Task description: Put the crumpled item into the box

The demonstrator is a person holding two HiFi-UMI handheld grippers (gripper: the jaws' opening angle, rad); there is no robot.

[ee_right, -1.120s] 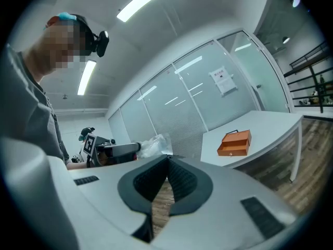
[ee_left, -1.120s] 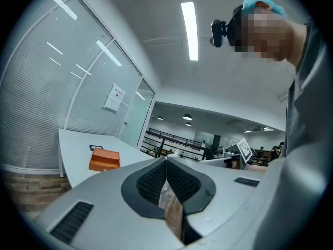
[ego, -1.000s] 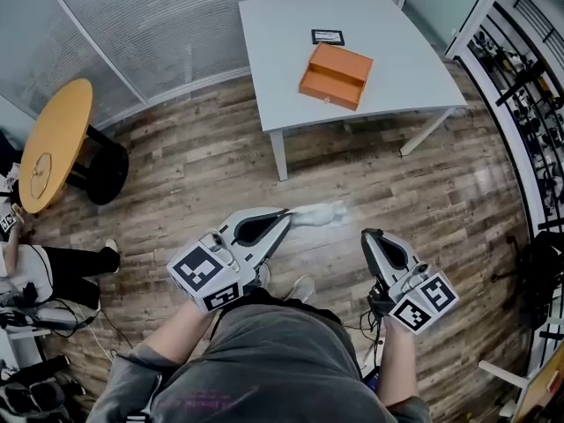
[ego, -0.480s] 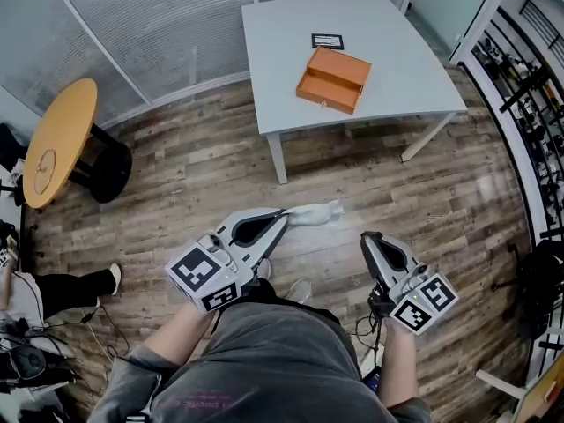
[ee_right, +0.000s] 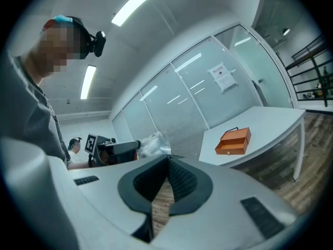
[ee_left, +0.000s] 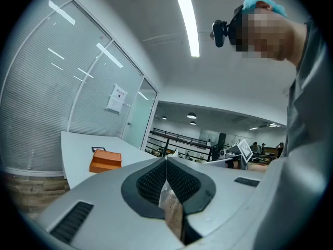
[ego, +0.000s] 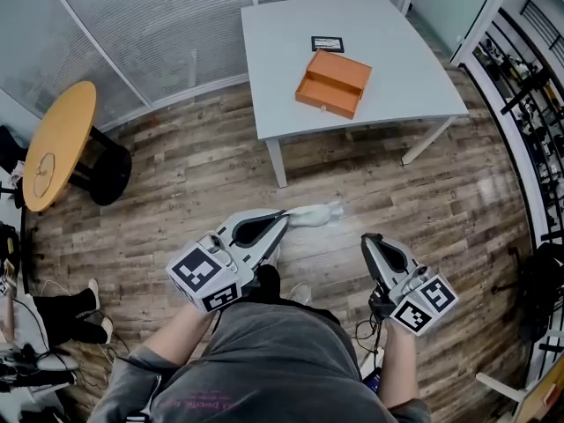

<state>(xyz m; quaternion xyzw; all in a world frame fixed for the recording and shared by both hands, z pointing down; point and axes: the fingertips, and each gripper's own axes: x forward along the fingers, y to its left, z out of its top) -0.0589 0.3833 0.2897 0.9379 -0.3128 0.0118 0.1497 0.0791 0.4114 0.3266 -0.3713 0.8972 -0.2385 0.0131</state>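
Wood-plank floor [ego: 176, 174] fills the head view, with a round yellow table [ego: 57, 144] off at the far left. A bystander's legs [ego: 70, 311] show low at that edge, drawn further toward the corner than a second ago. Nearer the middle, the left gripper [ego: 284, 216] has barely shifted. Its forearm is bent at waist height and its jaws point forward, pinched together on the crumpled item [ego: 313, 214], a pale, plastic-looking wad that sticks out just beyond the tips. To its right, the right gripper [ego: 367, 239] hangs beside the hip, aimed forward, its jaws pressed together with nothing in them. Well ahead of both stands the white table [ego: 291, 51] with the orange box [ego: 333, 84] on it, which appears open. The box lies slightly lower in the view than before, so the person seems to be edging toward it. The carry looks under way, and the drop into the box has not yet begun.
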